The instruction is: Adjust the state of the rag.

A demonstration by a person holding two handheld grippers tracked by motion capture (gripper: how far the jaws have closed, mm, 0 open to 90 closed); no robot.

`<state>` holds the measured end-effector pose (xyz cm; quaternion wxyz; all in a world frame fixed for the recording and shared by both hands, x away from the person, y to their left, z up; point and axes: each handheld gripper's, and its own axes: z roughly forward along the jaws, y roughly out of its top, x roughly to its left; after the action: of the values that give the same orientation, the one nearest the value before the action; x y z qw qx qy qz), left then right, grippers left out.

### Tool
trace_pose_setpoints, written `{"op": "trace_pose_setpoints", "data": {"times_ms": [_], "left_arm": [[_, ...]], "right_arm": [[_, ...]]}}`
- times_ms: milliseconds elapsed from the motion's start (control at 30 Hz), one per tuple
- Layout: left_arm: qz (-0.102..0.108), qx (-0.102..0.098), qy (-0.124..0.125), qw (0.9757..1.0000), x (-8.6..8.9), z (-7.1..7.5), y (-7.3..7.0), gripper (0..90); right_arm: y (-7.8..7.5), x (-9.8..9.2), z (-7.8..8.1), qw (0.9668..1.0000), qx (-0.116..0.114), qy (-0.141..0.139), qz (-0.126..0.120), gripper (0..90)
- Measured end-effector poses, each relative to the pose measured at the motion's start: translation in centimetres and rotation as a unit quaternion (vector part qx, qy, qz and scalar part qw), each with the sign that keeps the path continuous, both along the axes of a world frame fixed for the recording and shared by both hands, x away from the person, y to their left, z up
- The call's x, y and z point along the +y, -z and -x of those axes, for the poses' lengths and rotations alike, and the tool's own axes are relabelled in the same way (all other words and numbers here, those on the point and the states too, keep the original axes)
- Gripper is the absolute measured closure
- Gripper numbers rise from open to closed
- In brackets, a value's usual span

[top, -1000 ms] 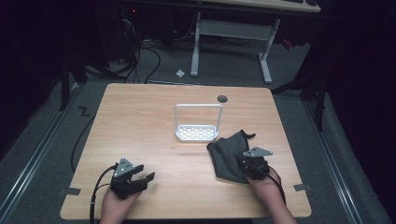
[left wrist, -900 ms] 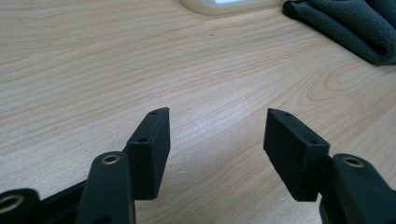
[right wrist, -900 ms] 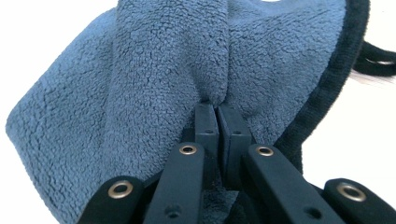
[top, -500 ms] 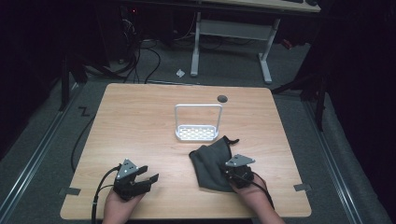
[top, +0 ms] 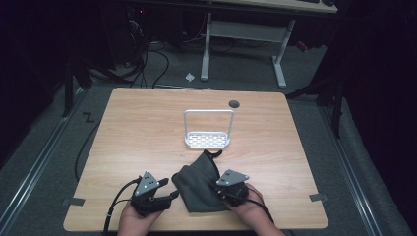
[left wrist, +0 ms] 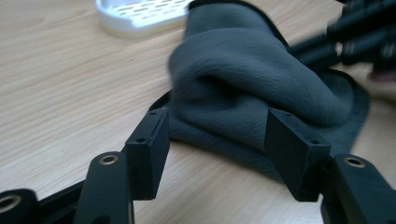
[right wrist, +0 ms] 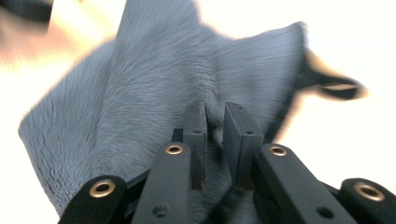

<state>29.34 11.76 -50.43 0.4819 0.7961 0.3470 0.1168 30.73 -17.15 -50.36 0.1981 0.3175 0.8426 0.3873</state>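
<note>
A dark grey cloth (top: pixel 196 189) lies crumpled near the table's front edge, between my two grippers. My left gripper (top: pixel 169 194) is open just left of it. In the left gripper view its pads (left wrist: pixel 149 140) stand wide apart at the near hem of the cloth (left wrist: pixel 252 79), without pressing on it. My right gripper (top: pixel 221 191) rests on the cloth's right side. Its jaws (right wrist: pixel 215 116) have just been opening and stand a narrow gap apart, with a raised fold of the cloth (right wrist: pixel 154 79) still between them.
A white perforated tray with a tall wire handle (top: pixel 209 140) stands at the table's middle, just behind the cloth, and its corner (left wrist: pixel 140 14) shows in the left gripper view. A dark round hole (top: pixel 234 103) sits near the far edge. Cables trail off the front edge.
The right gripper has dragged the cloth leftward along the table's front. The left gripper has moved right, up to the cloth's edge.
</note>
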Motion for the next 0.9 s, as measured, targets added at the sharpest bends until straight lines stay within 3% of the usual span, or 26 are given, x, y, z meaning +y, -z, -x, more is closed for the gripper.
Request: {"op": "trace_pose_setpoints", "data": {"times_ms": [100, 167, 233, 333, 467, 500, 567, 667, 833, 900], "left_arm": [[0.008, -0.006, 0.021, 0.9997, -1.4, 0.6, -0.9, 41.3], [0.008, -0.007, 0.029, 0.9995, -2.1, 0.7, -1.2, 41.2], [0.008, -0.006, 0.053, 0.9986, -4.5, 1.0, -1.6, 40.6], [-0.003, 0.006, 0.069, 0.9976, -7.2, 1.0, -1.2, 38.6], [-0.058, 0.002, 0.071, 0.9958, -10.4, 0.6, 0.1, 32.9], [-0.058, 0.002, 0.071, 0.9958, -10.4, 0.6, 0.1, 32.6], [-0.095, -0.008, 0.062, 0.9935, -11.3, 0.4, 0.9, 33.1], [-0.130, -0.029, 0.047, 0.9900, -11.5, 0.5, 1.3, 44.6], [-0.158, -0.054, 0.028, 0.9856, -11.5, 0.7, 1.6, 66.9], [-0.157, -0.055, 0.027, 0.9858, -11.4, 0.7, 1.6, 75.4]], "right_arm": [[-1.6, -3.3, 0.3, 0.9981, -0.026, 0.045, -0.031, 78.7], [-1.8, -5.4, 0.4, 0.9964, -0.028, 0.072, -0.034, 78.5], [-1.4, -7.0, 0.5, 0.9951, -0.026, 0.092, -0.023, 78.2], [-0.7, -8.2, 0.6, 0.9941, -0.010, 0.105, -0.026, 77.7], [-0.4, -7.8, 0.3, 0.9947, -0.005, 0.100, -0.026, 76.7], [-0.4, -7.6, 0.3, 0.9952, -0.005, 0.095, -0.024, 76.5], [-0.2, -7.1, 0.4, 0.9962, -0.004, 0.085, -0.015, 76.3], [0.0, -6.8, 0.4, 0.9970, 0.001, 0.077, -0.008, 75.8], [0.2, -6.7, 0.2, 0.9971, 0.012, 0.074, -0.008, 74.2], [0.3, -6.6, 0.3, 0.9970, 0.017, 0.074, -0.010, 73.2]]}}
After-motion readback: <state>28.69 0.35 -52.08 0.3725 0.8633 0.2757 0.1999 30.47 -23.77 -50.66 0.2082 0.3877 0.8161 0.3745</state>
